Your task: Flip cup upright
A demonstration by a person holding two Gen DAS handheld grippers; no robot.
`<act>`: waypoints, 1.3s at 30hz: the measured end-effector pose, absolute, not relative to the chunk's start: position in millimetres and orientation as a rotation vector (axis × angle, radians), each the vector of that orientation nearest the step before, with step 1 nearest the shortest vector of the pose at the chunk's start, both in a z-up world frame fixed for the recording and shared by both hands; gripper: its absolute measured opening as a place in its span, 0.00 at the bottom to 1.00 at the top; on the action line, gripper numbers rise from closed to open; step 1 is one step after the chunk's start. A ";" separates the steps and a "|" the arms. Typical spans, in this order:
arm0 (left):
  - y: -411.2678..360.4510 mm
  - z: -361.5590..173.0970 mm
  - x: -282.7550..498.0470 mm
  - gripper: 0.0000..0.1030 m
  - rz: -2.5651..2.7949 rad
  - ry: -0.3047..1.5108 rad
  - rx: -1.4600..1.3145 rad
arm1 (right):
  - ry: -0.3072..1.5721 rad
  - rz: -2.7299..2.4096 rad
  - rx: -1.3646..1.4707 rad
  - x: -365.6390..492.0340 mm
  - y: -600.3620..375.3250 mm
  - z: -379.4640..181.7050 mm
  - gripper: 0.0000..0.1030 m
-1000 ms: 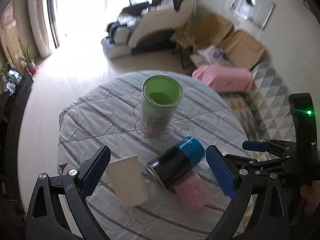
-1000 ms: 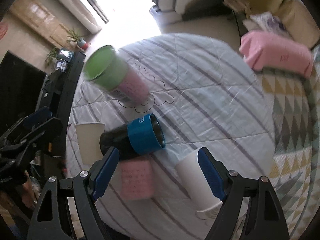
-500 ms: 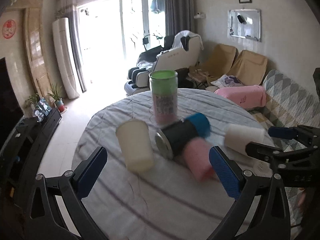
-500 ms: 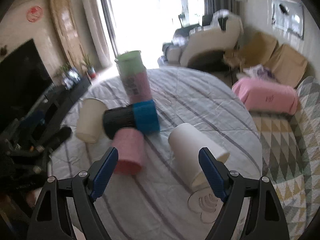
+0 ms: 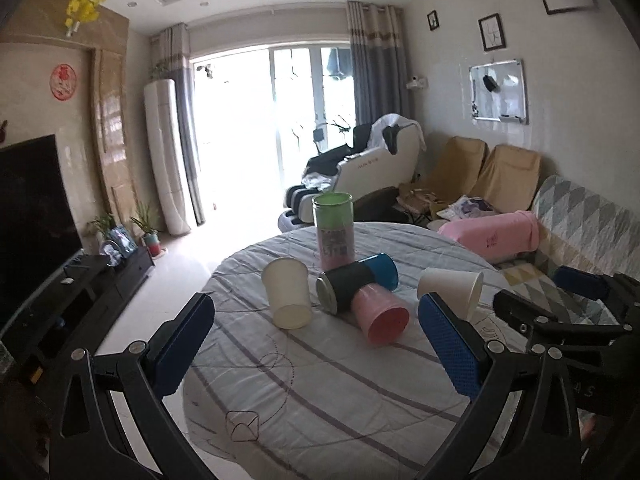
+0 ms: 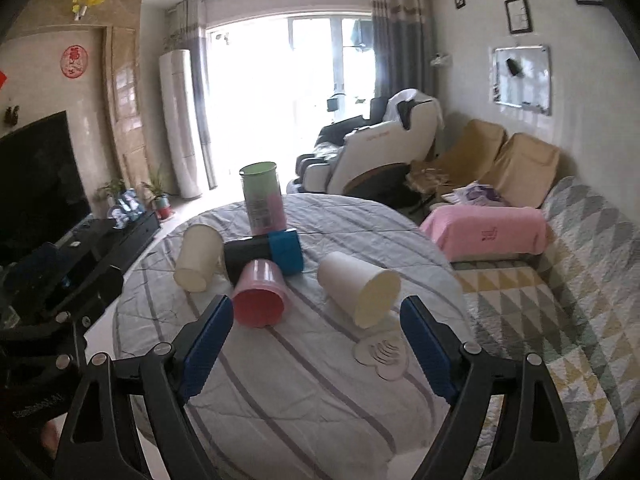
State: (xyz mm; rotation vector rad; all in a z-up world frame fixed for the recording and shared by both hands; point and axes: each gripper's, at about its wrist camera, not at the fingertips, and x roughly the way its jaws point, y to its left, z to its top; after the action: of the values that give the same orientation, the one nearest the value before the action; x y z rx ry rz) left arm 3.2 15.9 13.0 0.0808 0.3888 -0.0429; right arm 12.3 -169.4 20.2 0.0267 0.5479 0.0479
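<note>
Our right claw [image 6: 310, 344] and left claw [image 5: 316, 344] both hang released, holding nothing. The white cup [image 6: 358, 286] lies on its side near the bench's [image 6: 320, 392] right edge, mouth toward us. We judge we should straddle its wall mid-length, clench gently, then tip it onto its base

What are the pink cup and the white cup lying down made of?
The pink cup looks like smooth plastic: glossy, evenly coloured, with a thick rim. The white cup looks like matte paper, with thin walls and a rolled lip, though thin plastic is possible.
</note>
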 end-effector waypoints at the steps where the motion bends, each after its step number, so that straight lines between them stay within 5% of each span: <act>1: 14.9 14.2 0.4 1.00 -0.036 0.381 0.084 | 0.539 0.039 0.023 7.7 -169.4 21.9 0.84; 39: 2.5 23.2 28.3 1.00 -0.038 0.442 0.068 | 0.549 -0.009 0.017 35.9 -176.9 32.0 0.84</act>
State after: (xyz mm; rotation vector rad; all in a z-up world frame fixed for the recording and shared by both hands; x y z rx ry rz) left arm 28.3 2.5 23.2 0.0677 0.4419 -0.0381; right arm 35.9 -176.9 32.0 0.0166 0.5491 -0.0089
